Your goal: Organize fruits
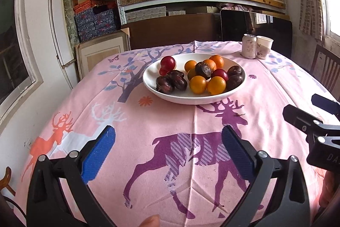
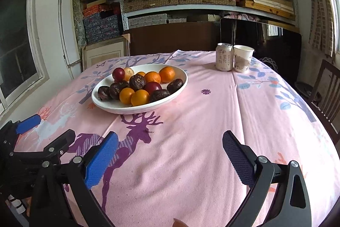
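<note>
Here, a white bowl heaped with small oranges, red plums and dark brown fruits sits mid-table on a pink deer-print tablecloth. The left gripper and right gripper hover near the table's front edge, both spread wide with nothing between their blue pads. A drink can and paper cup stand touching at the far right.

Ahead of both grippers: white bowl, glazed, smooth, looks ceramic. Oranges glossy; dark fruits wrinkled, dull sheen. Under the fingers, tablecloth: matt pink printed cloth, creased. Blue finger pads rough, stippled; arms matt black plastic, metal pins. Far right: metal can, paper cup.
</note>
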`<move>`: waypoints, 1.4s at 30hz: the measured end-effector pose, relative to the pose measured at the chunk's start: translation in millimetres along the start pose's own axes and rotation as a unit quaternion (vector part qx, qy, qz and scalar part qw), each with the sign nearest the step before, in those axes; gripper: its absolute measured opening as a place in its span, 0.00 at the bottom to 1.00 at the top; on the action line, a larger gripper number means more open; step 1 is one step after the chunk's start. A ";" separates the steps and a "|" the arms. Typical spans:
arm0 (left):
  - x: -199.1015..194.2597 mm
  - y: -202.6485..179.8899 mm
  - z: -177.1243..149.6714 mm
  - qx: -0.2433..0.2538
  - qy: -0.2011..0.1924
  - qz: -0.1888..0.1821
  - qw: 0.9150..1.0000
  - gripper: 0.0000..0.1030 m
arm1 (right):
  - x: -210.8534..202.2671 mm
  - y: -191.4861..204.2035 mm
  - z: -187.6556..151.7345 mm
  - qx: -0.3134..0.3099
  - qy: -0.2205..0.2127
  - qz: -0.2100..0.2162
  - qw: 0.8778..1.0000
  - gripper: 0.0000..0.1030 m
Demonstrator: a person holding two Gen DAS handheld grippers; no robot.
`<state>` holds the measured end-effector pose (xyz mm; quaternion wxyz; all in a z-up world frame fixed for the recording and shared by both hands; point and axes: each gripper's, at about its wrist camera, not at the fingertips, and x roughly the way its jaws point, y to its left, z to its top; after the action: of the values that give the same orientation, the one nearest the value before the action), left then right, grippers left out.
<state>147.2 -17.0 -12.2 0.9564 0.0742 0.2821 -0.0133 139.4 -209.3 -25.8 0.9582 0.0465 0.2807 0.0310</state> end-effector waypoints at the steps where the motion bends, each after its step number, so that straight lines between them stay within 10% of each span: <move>1: -0.7 0.8 0.3 -0.003 -0.001 -0.001 1.000 0.95 | 0.9 -0.8 -0.2 0.004 0.002 0.002 1.000 0.96; 42: -10.9 12.9 1.4 -0.031 -0.011 -0.003 0.999 0.95 | -0.8 12.9 -6.6 -0.019 0.016 0.003 1.000 0.96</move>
<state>139.7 -4.6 -3.5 0.9614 0.0438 0.2716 -0.0079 134.8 -196.2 -29.5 0.9542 0.0290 0.2950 0.0402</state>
